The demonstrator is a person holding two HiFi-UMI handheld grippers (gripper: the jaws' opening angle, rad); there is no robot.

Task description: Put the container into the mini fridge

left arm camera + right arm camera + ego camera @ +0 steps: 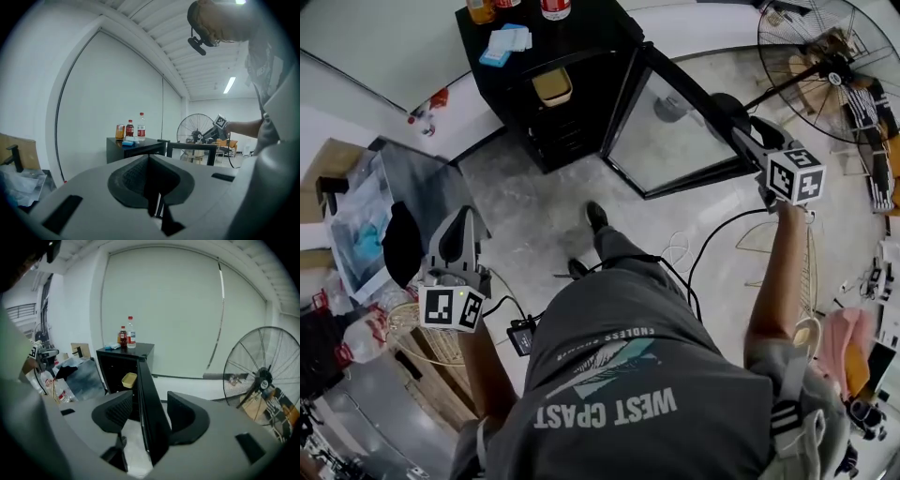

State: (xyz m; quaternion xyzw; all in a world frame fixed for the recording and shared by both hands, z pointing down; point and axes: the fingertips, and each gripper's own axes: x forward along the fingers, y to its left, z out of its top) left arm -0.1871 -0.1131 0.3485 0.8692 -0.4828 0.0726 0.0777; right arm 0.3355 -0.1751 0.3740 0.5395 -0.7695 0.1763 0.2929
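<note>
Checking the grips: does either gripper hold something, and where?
Nothing is held. The right gripper stands open astride the edge of the fridge door; the left gripper is shut, empty.

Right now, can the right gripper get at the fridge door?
Probably yes: the right gripper is open, and the edge of the open fridge door already stands between its jaws, with nothing in the way.

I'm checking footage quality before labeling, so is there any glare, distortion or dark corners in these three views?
Head view: strong fisheye bending at the edges, and the fridge door glass carries a dull reflection. Left gripper view: black corners, ceiling strip light blown out white. Right gripper view: dark rim as well, even soft light, fan warped near the edge.
</note>
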